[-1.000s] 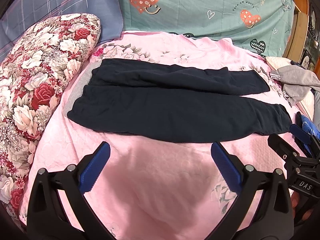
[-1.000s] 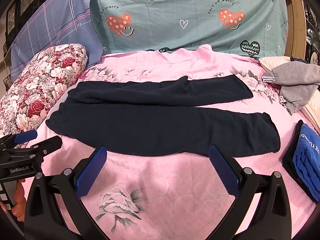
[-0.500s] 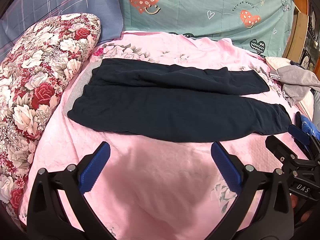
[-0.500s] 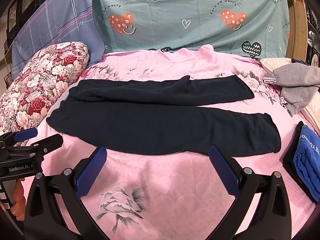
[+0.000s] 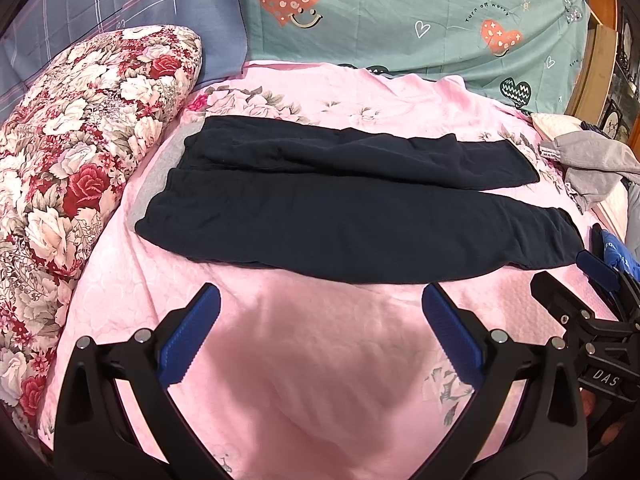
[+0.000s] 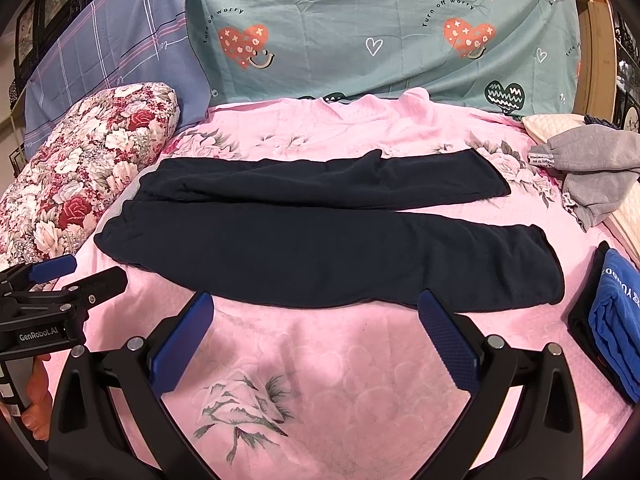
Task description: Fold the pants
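Pants [image 5: 352, 216], dark navy and unfolded, lie flat across the middle of the pink bedspread [image 5: 320, 360]. The waistband is at the left, near a floral pillow [image 5: 80, 152], and the two legs run to the right. The far leg [image 5: 360, 160] lies alongside the near leg [image 5: 360, 236]; they touch at the waist end and part slightly toward the cuffs, where a sliver of pink shows between them. A strip of grey fabric [image 5: 160, 176] peeks out from under the waistband.

Your left gripper [image 5: 320, 334] hovers over bare bedspread on the near side of the pants, its blue pads spread wide with nothing between them. Your right gripper [image 6: 314, 334] hovers just near the lower edge of the near leg, likewise spread wide and empty. In the right wrist view your left gripper appears at the left edge, close to the waistband corner; in the left wrist view your right gripper shows at the right edge, close to the near leg's cuff.

A grey garment [image 6: 592, 168] lies crumpled at the far right of the bed. A folded blue garment [image 6: 616, 320] sits on a dark one at the near right, just beside the cuff. Behind the bed hangs a teal sheet [image 6: 380, 32] printed with hearts, with a blue plaid sheet [image 6: 108, 52] to its left.
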Action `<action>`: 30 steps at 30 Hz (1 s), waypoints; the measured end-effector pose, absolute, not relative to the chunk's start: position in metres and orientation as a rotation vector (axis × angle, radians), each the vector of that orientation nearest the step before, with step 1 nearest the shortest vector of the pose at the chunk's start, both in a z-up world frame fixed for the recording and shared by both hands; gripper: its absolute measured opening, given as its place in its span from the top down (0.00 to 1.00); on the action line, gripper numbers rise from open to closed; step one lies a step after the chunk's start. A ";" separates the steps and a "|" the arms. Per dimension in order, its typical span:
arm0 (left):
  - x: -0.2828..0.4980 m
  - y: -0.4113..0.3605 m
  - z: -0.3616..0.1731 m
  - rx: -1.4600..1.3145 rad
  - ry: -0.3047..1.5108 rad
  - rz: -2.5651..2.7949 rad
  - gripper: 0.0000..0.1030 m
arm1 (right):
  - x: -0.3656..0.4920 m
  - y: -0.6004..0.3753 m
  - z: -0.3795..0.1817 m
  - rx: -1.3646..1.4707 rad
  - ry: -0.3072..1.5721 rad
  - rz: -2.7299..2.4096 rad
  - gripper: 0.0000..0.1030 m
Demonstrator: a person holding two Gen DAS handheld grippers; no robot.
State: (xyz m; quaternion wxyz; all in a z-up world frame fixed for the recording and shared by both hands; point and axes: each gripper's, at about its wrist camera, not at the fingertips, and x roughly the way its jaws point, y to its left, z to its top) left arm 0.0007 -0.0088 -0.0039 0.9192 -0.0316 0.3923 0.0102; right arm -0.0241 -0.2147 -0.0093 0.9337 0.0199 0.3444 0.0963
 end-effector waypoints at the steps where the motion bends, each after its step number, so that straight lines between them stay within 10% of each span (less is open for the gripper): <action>1: 0.001 -0.009 -0.004 -0.066 0.805 0.022 0.02 | -0.024 -0.215 -0.009 0.042 0.705 0.197 0.01; 30: 0.013 0.060 -0.034 -0.260 0.905 -0.010 0.02 | -0.002 -0.261 -0.020 0.221 0.768 0.110 0.01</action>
